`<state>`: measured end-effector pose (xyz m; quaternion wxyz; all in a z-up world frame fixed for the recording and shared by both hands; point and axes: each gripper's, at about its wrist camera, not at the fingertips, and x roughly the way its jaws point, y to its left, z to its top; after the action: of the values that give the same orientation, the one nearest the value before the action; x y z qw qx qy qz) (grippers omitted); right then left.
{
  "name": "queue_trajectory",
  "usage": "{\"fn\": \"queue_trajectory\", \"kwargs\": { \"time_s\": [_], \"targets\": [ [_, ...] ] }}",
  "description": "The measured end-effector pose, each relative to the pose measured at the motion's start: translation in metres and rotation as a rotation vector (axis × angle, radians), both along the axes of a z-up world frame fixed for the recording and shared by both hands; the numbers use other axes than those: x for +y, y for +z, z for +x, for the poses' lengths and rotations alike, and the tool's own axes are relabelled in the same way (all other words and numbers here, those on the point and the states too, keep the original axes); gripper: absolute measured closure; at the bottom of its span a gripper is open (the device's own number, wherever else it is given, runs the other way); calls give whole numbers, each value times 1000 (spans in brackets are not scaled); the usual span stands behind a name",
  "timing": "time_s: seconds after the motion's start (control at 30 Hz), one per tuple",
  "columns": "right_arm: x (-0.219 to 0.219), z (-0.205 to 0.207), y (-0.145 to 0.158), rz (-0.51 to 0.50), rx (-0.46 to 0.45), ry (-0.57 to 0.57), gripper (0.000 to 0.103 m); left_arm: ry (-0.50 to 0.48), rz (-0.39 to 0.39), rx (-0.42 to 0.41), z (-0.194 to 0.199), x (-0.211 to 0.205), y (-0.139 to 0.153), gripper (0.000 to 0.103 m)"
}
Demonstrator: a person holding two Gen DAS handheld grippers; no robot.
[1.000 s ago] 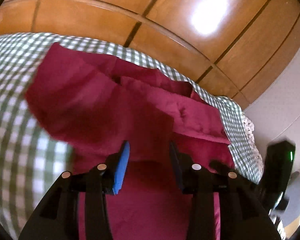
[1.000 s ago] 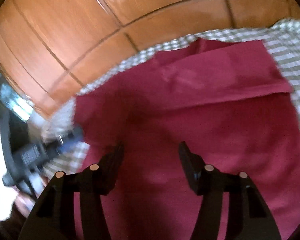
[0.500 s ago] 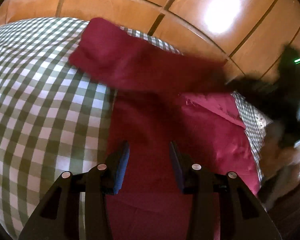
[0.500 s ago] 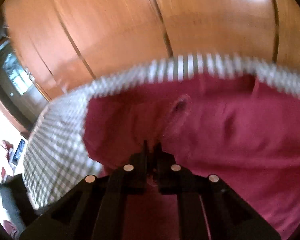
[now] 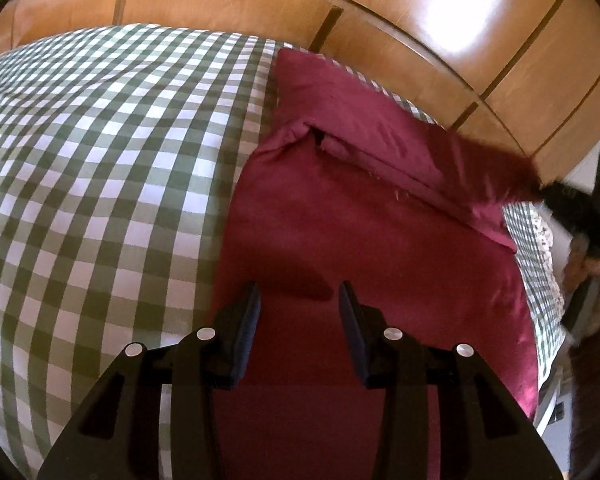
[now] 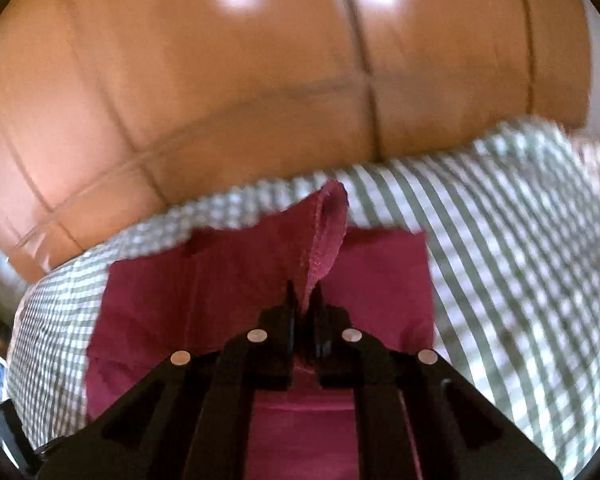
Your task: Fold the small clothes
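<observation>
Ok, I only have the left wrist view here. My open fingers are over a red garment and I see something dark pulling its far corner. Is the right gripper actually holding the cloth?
Observer: Yes. In the right wrist view the right gripper is shut on a fold of the red garment, which stands up between its fingers.
Operator: Is that fold lifted off the bed?
Observer: It rises above the flat part of the garment, against the checked bedspread.
Operator: And my left gripper?
Observer: The left gripper is open above the garment, gripping nothing.
</observation>
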<state>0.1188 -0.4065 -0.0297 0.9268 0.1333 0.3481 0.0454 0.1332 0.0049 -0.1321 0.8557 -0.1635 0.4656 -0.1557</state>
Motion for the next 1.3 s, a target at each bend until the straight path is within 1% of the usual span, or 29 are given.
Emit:
{"fn": "queue_trajectory", "kwargs": {
  "time_s": [0.07,0.13,0.23,0.37,0.43,0.47,0.5,0.53,0.57,0.6,0.63,0.67,0.73,0.77,0.83,0.93,1.0,1.03,1.07,1.13,1.2,1.3],
  "targets": [
    [-14,3,-22,21,48,-27,97,3,-27,-10,6,1,7,63],
    [-21,4,-40,61,87,-39,97,2,-60,-40,14,0,17,63],
    [-26,6,-55,98,113,-48,97,-7,-50,-106,31,-9,34,63],
    [-29,4,-55,131,112,-40,96,-4,-23,-173,65,-26,49,63],
    [-31,0,-48,149,101,-25,97,0,15,-193,84,-38,50,63],
    [-31,-1,-45,149,91,-19,96,5,48,-182,92,-42,47,63],
    [-32,-4,-43,140,83,-17,96,5,88,-151,100,-48,41,63],
    [-34,-4,-45,119,91,-26,95,1,139,-77,114,-52,25,64],
    [-36,-3,-49,110,105,-37,94,-2,154,-30,119,-53,12,64],
    [-39,-1,-54,103,122,-47,90,-3,154,-20,120,-53,4,65],
    [-41,1,-59,84,139,-68,75,-8,165,-55,114,-53,5,65],
    [-44,1,-60,83,138,-84,68,-14,185,-74,109,-55,8,65],
    [-51,-7,-54,114,103,-95,61,-15,167,-89,98,-51,16,65],
    [-51,-11,-49,107,86,-103,60,-12,151,-103,95,-48,21,65],
    [-47,-22,-36,114,38,-89,58,9,145,-138,92,-40,32,65],
    [-27,-25,-23,93,2,-18,57,29,128,-194,106,-35,51,65],
    [-11,-17,-23,64,10,20,56,24,124,-211,113,-41,58,65],
    [-3,-11,-24,45,19,35,56,2,105,-220,123,-46,61,65],
    [3,-5,-27,28,32,40,55,-12,102,-220,129,-50,63,65],
    [11,9,-37,14,76,37,49,-21,141,-216,144,-62,60,65],
    [15,22,-47,-7,114,21,47,-41,174,-193,155,-72,51,65],
    [14,38,-62,-28,142,-1,46,-29,266,-127,171,-83,26,65]
  ]
}}
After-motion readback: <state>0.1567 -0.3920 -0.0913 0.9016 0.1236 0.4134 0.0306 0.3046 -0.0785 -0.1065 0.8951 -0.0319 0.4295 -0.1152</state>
